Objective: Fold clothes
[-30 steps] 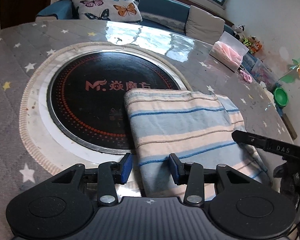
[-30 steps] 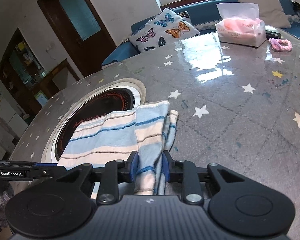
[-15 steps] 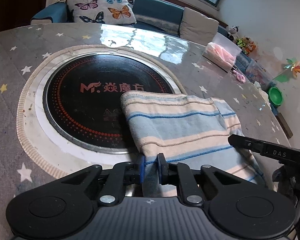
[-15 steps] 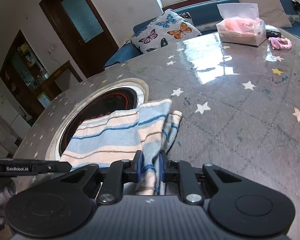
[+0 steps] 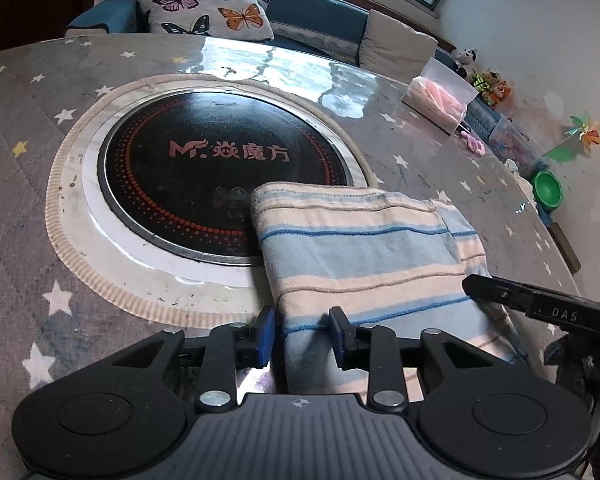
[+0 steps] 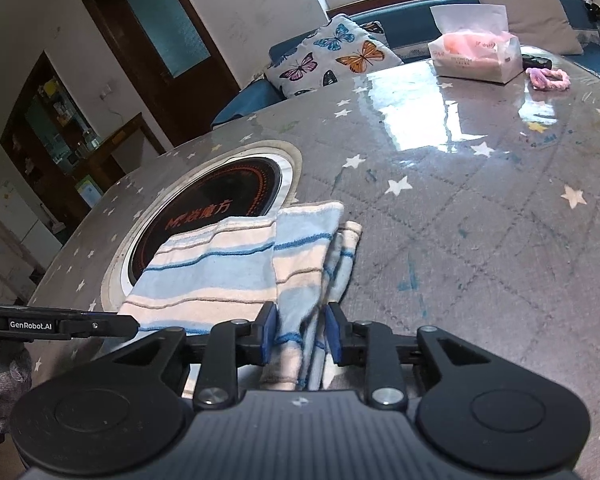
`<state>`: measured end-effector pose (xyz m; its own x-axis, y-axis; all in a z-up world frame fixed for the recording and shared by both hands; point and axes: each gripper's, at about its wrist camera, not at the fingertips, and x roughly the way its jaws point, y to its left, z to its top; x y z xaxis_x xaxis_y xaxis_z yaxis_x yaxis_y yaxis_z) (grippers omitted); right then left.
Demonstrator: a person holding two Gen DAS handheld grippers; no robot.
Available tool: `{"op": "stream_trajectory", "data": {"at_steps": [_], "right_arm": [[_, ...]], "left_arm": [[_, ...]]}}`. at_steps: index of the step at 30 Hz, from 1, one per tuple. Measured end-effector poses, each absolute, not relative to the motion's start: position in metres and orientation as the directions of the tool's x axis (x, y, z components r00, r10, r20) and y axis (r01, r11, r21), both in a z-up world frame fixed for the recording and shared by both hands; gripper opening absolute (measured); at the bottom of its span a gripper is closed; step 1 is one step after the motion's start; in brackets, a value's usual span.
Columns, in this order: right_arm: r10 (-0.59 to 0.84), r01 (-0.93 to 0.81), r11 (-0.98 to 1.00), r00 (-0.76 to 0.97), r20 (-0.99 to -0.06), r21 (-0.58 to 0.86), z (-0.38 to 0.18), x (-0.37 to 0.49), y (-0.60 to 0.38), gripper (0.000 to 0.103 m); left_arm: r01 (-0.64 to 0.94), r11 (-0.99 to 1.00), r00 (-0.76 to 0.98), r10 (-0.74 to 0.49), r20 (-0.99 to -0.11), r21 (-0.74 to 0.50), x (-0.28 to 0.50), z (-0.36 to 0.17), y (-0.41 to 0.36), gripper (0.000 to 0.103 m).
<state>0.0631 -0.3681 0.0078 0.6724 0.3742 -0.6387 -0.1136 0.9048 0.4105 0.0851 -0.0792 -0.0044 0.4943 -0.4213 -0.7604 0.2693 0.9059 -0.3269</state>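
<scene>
At the near table edge [image 5: 28, 208], folded striped cloth [image 5: 364, 248] lying partly over the black hob [image 5: 204, 184], left gripper [image 5: 302, 332] and right gripper [image 6: 300, 330] just parted from half-second-ago pinches, cloth between slack jaws, ungripped: fold apparently released.

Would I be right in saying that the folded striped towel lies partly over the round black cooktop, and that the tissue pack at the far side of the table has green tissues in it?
Not quite: the tissues in the tissue pack are pink, not green, as the right wrist view shows. The rest holds: the folded striped towel does lie partly over the round black cooktop.
</scene>
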Motion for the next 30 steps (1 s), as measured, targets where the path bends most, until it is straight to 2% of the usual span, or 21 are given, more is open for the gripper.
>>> {"op": "stream_trajectory", "data": {"at_steps": [4,5,6,12,19,30], "right_arm": [[0.381,-0.123,0.903,0.672,-0.635,0.412,0.006,0.063,-0.365,0.026],[0.388,-0.128,0.900,0.670,-0.633,0.416,0.006,0.063,-0.364,0.022],[0.389,-0.130,0.900,0.669,-0.633,0.416,0.005,0.063,-0.363,0.021],[0.400,-0.122,0.890,0.670,-0.626,0.439,0.006,0.064,-0.360,0.014],[0.436,-0.190,0.886,0.651,-0.621,0.423,0.021,0.076,-0.328,0.013],[0.564,-0.381,0.826,0.536,-0.629,0.416,0.036,0.135,-0.215,0.012]], "left_arm": [[0.270,0.908,0.501,-0.418,-0.758,-0.322,0.086,-0.005,-0.081,0.030],[0.267,0.909,0.504,-0.414,-0.758,-0.320,0.085,-0.005,-0.081,0.029],[0.270,0.908,0.504,-0.416,-0.757,-0.320,0.085,-0.006,-0.081,0.022],[0.266,0.912,0.536,-0.410,-0.738,-0.313,0.075,0.000,-0.074,0.012],[0.211,0.925,0.579,-0.379,-0.722,-0.317,0.060,0.006,-0.036,0.011],[0.027,0.952,0.667,-0.245,-0.704,-0.305,0.044,0.019,0.070,0.011]]}}
